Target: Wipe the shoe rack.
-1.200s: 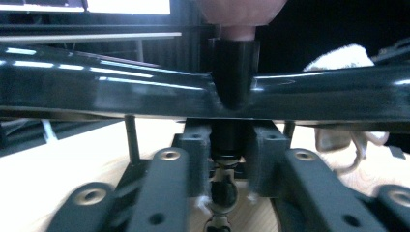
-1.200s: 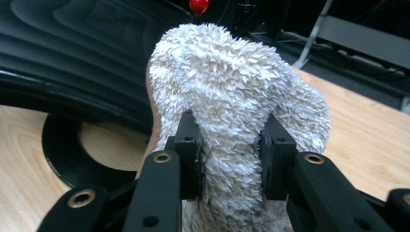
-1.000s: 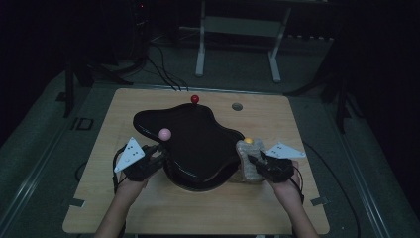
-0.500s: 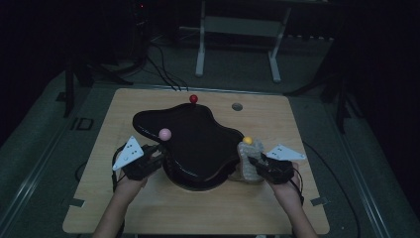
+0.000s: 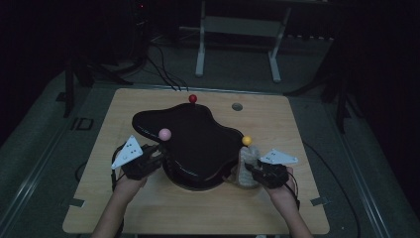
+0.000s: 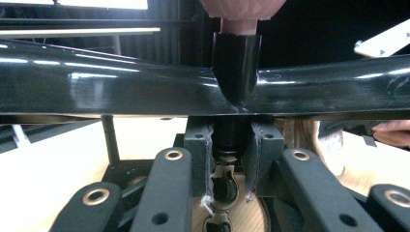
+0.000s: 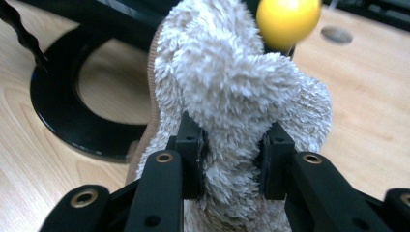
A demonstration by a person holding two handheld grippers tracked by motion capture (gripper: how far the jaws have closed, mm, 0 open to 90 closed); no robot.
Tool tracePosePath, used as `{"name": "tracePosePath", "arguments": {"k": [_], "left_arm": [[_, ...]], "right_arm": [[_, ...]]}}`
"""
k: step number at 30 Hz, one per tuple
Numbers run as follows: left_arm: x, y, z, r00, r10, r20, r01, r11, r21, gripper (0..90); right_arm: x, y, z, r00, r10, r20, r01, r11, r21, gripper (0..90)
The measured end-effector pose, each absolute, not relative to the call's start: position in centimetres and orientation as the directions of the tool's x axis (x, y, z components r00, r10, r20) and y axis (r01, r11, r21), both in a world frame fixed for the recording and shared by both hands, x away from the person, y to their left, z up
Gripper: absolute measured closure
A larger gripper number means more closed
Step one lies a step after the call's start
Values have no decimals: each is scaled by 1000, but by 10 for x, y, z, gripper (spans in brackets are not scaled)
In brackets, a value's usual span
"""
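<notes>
**Both grippers hold on beside the shiny black stand**

The jaws of the left gripper [image 6: 231,166] are clamped on a thin black post [image 6: 227,145] that hangs under the shiny black wavy-edged plastic stand [image 5: 190,141]. In the left gripper view the two jaw pads press on each side of that post. Right above them the post goes on up through the black top to a pink ball [image 6: 241,7] at the very top of the picture.

The jaws of the right gripper [image 7: 231,159] are clamped on a fluffy beige slipper [image 7: 241,96] — the fur bulges out between the pads. The slipper stands on end, and a yellow ball [image 7: 288,21] sits just behind its top. Behind the slipper, to the left, lies the stand's round black base ring [image 7: 63,111] on the wood.

From the high view, the black stand sits in the middle of the light wooden worktop [image 5: 198,213]. The left gripper [image 5: 148,157] is at its left edge, just below the pink ball [image 5: 165,133]. The right gripper [image 5: 260,171] is at its right edge, with the slipper [image 5: 246,166] touching the stand below the yellow ball [image 5: 246,140]. A red ball [image 5: 192,98] stands at the far edge of the stand — well away from both hands. A small grey round disc [image 5: 237,106] lies on the worktop near the far right.
</notes>
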State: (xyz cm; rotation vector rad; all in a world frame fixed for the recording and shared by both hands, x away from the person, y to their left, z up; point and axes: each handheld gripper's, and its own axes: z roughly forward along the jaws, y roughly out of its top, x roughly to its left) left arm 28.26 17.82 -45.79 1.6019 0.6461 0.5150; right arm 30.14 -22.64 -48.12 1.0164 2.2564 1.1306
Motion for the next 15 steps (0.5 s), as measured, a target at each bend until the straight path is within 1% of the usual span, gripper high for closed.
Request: {"name": "tracePosePath", "arguments": {"k": [2, 7, 9, 12, 15], "left_arm": [[283, 178, -458, 742, 670, -36, 114, -73, 991, 745], [283, 178, -458, 745, 666, -44, 119, -68, 991, 745], [283, 179, -458, 745, 665, -45, 120, -67, 991, 745], [283, 179, -458, 746, 665, -44, 122, -72, 990, 745], [283, 178, -458, 747, 664, -45, 121, -70, 990, 745]], "right_arm": [[301, -227, -480, -642, 765, -45, 425, 405, 809, 682], [292, -230, -460, -653, 756, -47, 371, 373, 850, 682], [292, -225, -464, -661, 748, -63, 374, 401, 836, 682], [296, -218, -484, -670, 741, -50, 416, 430, 801, 682], [296, -218, -481, -666, 744, -53, 415, 428, 803, 681]]}}
